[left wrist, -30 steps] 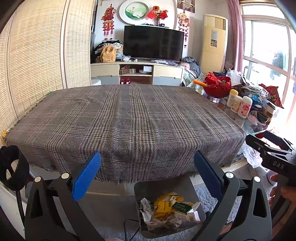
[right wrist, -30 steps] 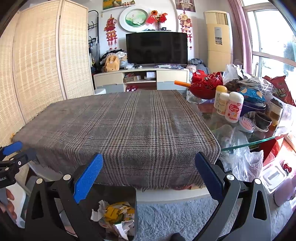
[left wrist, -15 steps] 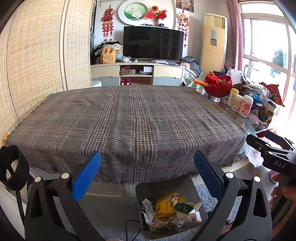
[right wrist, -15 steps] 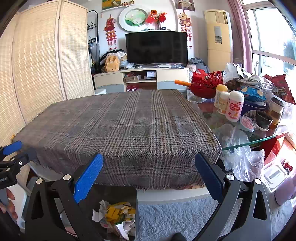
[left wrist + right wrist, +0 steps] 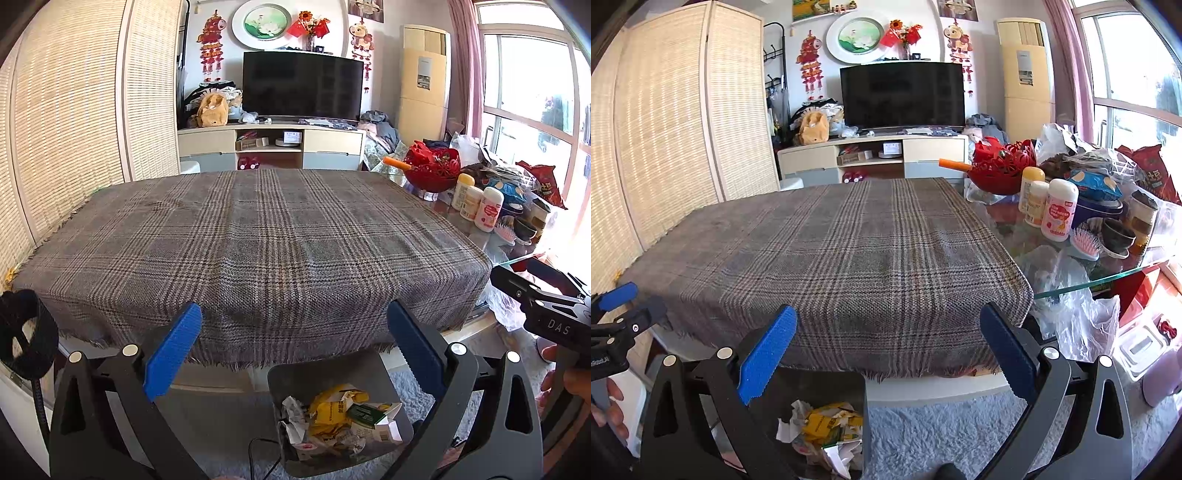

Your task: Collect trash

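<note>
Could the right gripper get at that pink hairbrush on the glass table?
Probably yes: the right gripper is open and empty, and the pink hairbrush lies near the glass table's edge, nothing covering it.

trash bin (image 5: 384,373): lower rim cut by frame edge | tabletop (image 5: 1082,286): mostly hidden under plaid cloth (image 5: 831,258) | bottle (image 5: 1059,208) label: too small to read

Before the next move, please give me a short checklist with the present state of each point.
1. Left gripper open and holding nothing: ok.
2. Right gripper open and holding nothing: ok.
3. Trash bin on the floor under the near table edge, within view: ok.
4. Bin has room for more: cannot tell; crumpled paper and a yellow wrapper lie inside.
5. Loose trash on the plaid cloth: none visible.
</note>
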A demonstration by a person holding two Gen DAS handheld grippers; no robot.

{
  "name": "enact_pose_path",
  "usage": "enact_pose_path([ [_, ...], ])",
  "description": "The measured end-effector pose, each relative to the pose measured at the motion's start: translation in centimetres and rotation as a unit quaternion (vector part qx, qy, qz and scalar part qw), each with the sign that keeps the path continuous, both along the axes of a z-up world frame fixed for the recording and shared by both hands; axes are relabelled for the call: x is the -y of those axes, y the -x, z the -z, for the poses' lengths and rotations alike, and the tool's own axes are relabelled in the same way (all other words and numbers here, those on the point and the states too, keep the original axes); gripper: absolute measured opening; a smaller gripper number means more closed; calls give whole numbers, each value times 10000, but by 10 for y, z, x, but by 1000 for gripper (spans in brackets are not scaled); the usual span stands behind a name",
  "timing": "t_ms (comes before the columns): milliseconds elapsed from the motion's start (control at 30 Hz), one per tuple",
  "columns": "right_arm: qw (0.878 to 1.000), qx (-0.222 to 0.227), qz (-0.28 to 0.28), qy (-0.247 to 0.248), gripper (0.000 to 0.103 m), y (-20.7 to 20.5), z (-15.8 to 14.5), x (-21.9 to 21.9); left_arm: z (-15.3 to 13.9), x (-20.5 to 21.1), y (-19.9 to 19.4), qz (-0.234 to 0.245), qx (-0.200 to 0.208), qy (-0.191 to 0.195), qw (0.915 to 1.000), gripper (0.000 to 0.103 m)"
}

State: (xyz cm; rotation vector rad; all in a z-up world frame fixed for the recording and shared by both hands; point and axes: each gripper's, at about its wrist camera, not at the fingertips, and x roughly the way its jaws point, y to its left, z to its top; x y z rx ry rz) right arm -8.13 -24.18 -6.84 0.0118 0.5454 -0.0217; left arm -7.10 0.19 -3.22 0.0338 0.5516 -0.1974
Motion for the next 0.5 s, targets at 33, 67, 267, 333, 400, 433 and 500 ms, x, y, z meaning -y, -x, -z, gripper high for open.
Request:
enact_pose_path([
  [33,10000,-3,4,-6,100,0,0,0,0,0,0,0,3,-1,10000,95],
  [67,10000,-6,11,-12,100,0,0,0,0,0,0,3,0,-3,10000,95],
  [267,10000,1,42,-53,100,1,0,0,0,0,0,1,-12,3,10000,95],
  [333,10000,7,44,-55,100,1,0,1,0,0,0,6,-8,-4,10000,95],
  [400,10000,-1,44,-58,100,1,0,1,0,0,0,5,-6,-7,10000,95],
  [433,10000,-5,46,-63,100,0,0,1,1,0,0,6,-6,-12,10000,95],
  [500,10000,-2,52,-68,100,1,0,1,1,1,0,5,-10,-10,10000,95],
])
